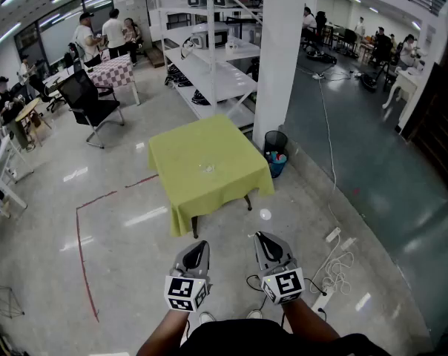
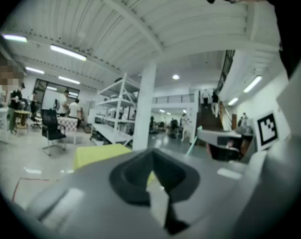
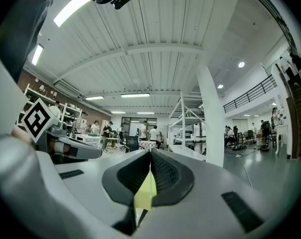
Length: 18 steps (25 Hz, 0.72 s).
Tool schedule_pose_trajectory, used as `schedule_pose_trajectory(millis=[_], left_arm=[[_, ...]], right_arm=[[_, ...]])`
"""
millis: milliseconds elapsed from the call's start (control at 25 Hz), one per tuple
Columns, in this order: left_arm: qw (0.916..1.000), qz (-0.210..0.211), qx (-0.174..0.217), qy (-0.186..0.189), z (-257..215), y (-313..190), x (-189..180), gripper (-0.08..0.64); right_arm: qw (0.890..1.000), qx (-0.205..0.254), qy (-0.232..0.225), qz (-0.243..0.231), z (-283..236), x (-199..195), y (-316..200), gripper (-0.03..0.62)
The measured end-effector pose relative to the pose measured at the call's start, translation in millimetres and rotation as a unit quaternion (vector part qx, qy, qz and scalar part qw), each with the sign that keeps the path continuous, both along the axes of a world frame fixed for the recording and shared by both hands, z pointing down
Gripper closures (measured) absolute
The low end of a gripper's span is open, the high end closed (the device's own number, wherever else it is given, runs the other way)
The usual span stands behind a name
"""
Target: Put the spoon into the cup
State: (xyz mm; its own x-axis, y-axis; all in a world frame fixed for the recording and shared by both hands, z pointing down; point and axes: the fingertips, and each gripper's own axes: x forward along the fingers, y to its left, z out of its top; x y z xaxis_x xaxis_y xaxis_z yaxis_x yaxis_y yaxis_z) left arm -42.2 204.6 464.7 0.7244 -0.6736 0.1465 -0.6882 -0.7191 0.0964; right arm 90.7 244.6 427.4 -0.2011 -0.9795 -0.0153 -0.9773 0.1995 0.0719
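both claws sit at the bottom centre of the head view, left gripper (image 1: 199, 246) and right gripper (image 1: 264, 239), jaws closed on nothing. mid-frame, a small clear object (image 1: 207, 168), too tiny to identify, rests on the green table (image 1: 181, 199).

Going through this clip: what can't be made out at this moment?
Head view: a small clear item on the green table is too small to tell cup from spoon.
Left gripper view: the shut left gripper hides most of the table; the rest is blurred.
Right gripper view: the right gripper hides the table except a yellow sliver.
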Motion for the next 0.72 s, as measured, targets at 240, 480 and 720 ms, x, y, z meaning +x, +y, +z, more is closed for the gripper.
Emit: schedule_pose_trajectory(millis=[240,480,720], left_arm=[[1.0,0.003,0.001,0.005,-2.5,-3.7,-12.8,0.555],[0.9999,0.01,0.001,0.01,1.8,-0.9,-25.2,0.555],[0.9996,0.028,0.0,0.009,4.6,-2.8,-51.6,0.555]], right_arm=[[1.0,-0.002,0.0,-0.005,4.2,-17.4,-5.6,0.58],[1.0,-0.001,-0.01,-0.012,2.8,-40.4,-1.3,0.58],[1.0,0.0,-0.014,0.007,2.1,-66.0,-4.4,0.58]])
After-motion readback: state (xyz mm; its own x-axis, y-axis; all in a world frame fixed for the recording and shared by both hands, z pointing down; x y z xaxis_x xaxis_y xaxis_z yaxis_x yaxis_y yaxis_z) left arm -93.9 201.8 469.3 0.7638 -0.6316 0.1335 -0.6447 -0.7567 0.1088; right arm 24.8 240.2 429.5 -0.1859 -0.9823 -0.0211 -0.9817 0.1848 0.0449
